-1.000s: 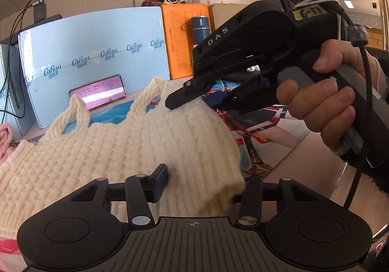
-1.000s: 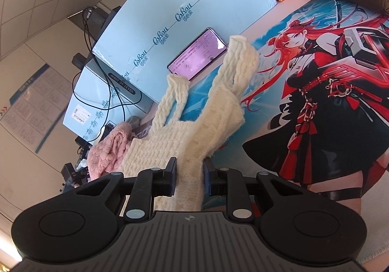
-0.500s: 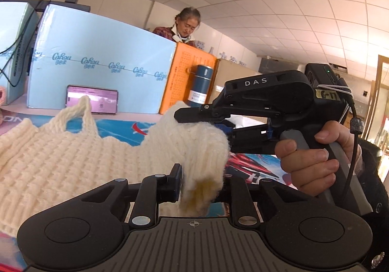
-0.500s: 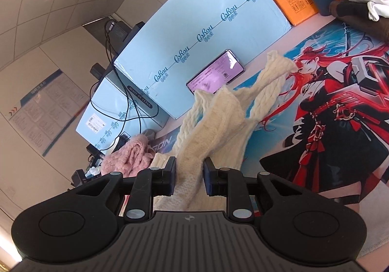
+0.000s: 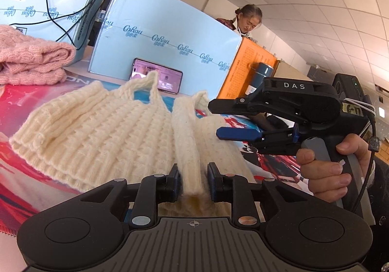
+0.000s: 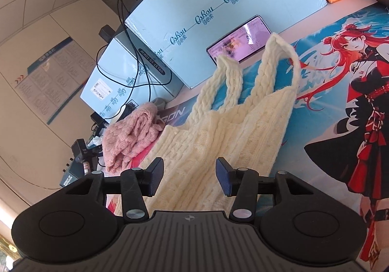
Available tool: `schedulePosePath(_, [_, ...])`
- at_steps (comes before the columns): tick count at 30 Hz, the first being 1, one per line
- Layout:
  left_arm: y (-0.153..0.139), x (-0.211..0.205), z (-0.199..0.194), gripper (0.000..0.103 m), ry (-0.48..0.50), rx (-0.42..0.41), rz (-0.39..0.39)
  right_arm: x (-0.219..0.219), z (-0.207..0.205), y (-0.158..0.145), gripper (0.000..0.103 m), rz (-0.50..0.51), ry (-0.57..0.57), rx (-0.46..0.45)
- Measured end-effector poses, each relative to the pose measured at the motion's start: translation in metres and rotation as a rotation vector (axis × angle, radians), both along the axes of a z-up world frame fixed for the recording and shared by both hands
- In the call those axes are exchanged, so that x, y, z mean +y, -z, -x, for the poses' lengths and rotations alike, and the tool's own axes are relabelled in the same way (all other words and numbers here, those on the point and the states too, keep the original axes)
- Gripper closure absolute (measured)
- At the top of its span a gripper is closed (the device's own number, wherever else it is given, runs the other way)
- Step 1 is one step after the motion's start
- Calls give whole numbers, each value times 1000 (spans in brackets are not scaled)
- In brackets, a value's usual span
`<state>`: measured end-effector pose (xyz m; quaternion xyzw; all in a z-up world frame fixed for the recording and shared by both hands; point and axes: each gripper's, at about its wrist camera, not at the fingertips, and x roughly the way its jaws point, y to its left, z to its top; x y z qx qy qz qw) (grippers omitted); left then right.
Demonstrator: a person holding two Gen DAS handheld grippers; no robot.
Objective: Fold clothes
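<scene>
Knit top (image 5: 102,126) fold betw. left hand-held gripper (image 5: 193,182) fingers; right (image 6: 189,176) agape above.

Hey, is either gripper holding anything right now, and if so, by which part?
The left gripper pinches the cream knit top by a raised fold at its ribbed hem. The right gripper is open, holding nothing.
</scene>
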<state>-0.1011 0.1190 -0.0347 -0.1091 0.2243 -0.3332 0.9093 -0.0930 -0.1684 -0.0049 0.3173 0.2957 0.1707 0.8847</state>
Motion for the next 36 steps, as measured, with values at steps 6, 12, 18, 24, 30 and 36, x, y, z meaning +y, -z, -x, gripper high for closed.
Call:
schedulePosePath(6, [-7,2,2,33,-122,-94,-126,-5,-1,6,53,19,18,2])
schedulePosePath(12, [-12,16,-1,15,-207,-101,-160,-25,-3,-3,26,186,210,-27])
schedulePosePath(18, [-13,12,4,14,-117,-118,-129,-27,-21,16,38,127,157,74])
schedulePosePath(24, [-11,2,3,14,-114,-124,-190,-11,-17,18,84,185,158,57])
schedulePosePath(30, [-10,-10,-2,13,-96,-137,-273,-26,4,18,88,155,204,25])
schedulePosePath(36, [-15,-32,-19,6,-30,-170,-420,-41,43,18,88,181,300,16])
